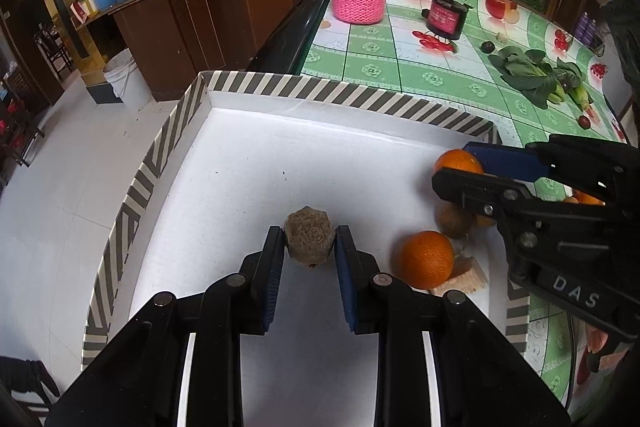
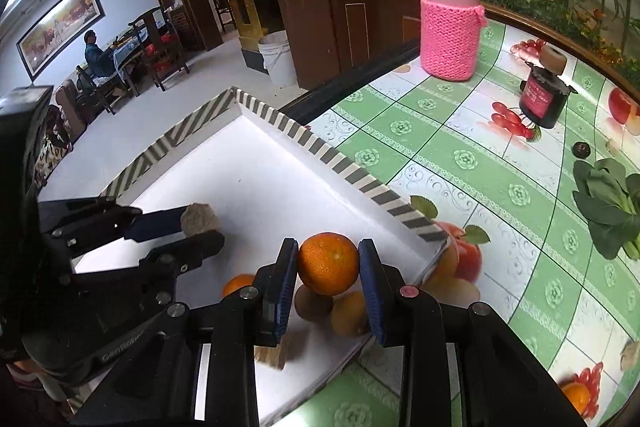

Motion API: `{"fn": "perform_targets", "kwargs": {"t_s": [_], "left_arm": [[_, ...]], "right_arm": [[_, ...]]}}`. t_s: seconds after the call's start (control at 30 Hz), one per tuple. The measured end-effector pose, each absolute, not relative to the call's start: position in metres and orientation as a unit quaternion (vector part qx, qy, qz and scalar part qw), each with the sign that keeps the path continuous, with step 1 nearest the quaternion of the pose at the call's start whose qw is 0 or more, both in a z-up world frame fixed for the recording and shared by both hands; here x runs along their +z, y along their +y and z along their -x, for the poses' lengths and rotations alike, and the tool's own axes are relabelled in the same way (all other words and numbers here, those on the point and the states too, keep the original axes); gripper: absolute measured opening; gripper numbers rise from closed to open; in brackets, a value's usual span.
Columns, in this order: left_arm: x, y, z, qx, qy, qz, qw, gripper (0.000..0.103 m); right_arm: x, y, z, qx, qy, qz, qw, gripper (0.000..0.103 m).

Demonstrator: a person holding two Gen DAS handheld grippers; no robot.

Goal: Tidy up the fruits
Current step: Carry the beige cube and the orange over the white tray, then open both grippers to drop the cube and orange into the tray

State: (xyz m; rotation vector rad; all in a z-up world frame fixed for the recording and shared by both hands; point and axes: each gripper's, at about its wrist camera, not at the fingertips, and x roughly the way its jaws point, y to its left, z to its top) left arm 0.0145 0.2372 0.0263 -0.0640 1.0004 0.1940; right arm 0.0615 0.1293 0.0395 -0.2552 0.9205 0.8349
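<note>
Both my fingers loaded over the striped tray (image 1: 256,87).
My left gripper (image 1: 310,241) is clenched on a rough brown fruit (image 1: 309,242), held over the tray's white floor. My right gripper (image 2: 328,263) is grasping an orange (image 2: 328,263) above the tray's right corner, over a brown fruit (image 2: 313,303) and a yellowish one (image 2: 350,313). A second orange (image 1: 427,259) lies in the tray just right of my left fingers, beside a pale wooden block (image 1: 464,277). On the bench (image 2: 460,163): pink-sleeved jar (image 2: 451,11), dark jar (image 2: 542,99), leafy greens (image 2: 608,203).
</note>
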Motion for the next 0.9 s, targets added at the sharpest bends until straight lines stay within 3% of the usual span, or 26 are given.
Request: {"fn": "perform_targets", "kwargs": {"t_s": [0.4, 0.43, 0.5, 0.57, 0.9], "left_arm": [[0.022, 0.239, -0.015, 0.111, 0.474, 0.026, 0.873, 0.025], [0.022, 0.239, -0.015, 0.113, 0.474, 0.026, 0.873, 0.028], [0.022, 0.242, -0.013, 0.115, 0.474, 0.037, 0.872, 0.058], [0.023, 0.245, -0.01, 0.116, 0.471, 0.047, 0.873, 0.07], [0.038, 0.226, 0.01, 0.104, 0.453, 0.044, 0.884, 0.07]], "right_arm": [[0.031, 0.131, -0.068, 0.394, 0.445, 0.1, 0.798, 0.035], [0.033, 0.128, -0.068, 0.397, 0.444, 0.093, 0.798, 0.035], [0.036, 0.121, -0.068, 0.398, 0.444, 0.077, 0.799, 0.035], [0.042, 0.112, -0.066, 0.394, 0.44, 0.067, 0.804, 0.035], [0.064, 0.046, -0.039, 0.374, 0.417, 0.029, 0.828, 0.048]]}}
